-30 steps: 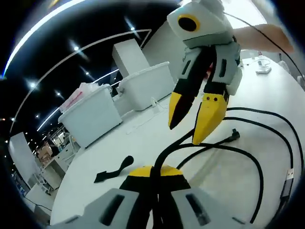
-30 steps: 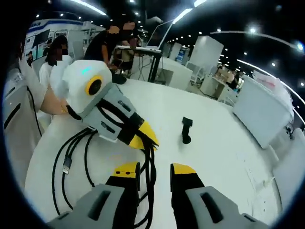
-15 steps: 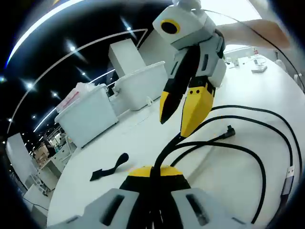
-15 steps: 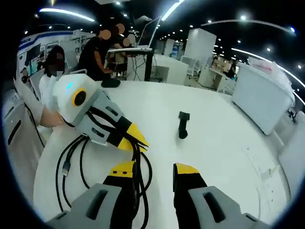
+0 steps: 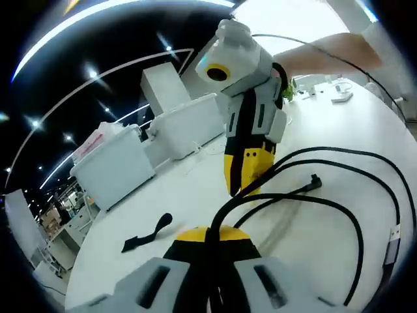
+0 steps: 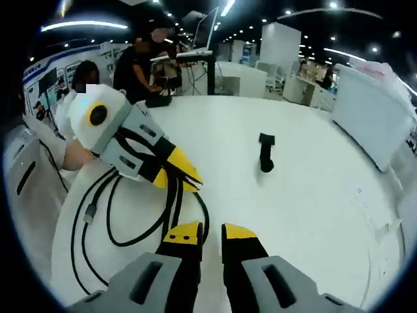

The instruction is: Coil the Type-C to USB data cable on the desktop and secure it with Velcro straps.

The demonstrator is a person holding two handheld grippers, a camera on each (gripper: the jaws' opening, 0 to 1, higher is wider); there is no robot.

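- Along the bottom of the left gripper view, the left claw (image 5: 210, 236) is clenched on the black data cable (image 5: 306, 199), whose smooth round strands rise between its yellow tips and loop across the glossy white bench (image 5: 195, 189) toward the right of the frame.
- At centre top the right claw (image 5: 246, 175) comes down with its yellow tips nearly together around one strand; a flat black Velcro strap (image 5: 148, 233) lies at lower left, and white lidded bins (image 5: 117, 163) stand behind.
- No writing is readable.
- Across the right gripper view, the right claw (image 6: 203, 232) at bottom centre is almost shut beside the cable (image 6: 117, 208); whether it pinches a strand I cannot tell.
- At left, the left claw (image 6: 186, 177) grips the bundled loops; the strap (image 6: 266, 151) lies right of centre, and people (image 6: 140, 62) sit at the far upper left.
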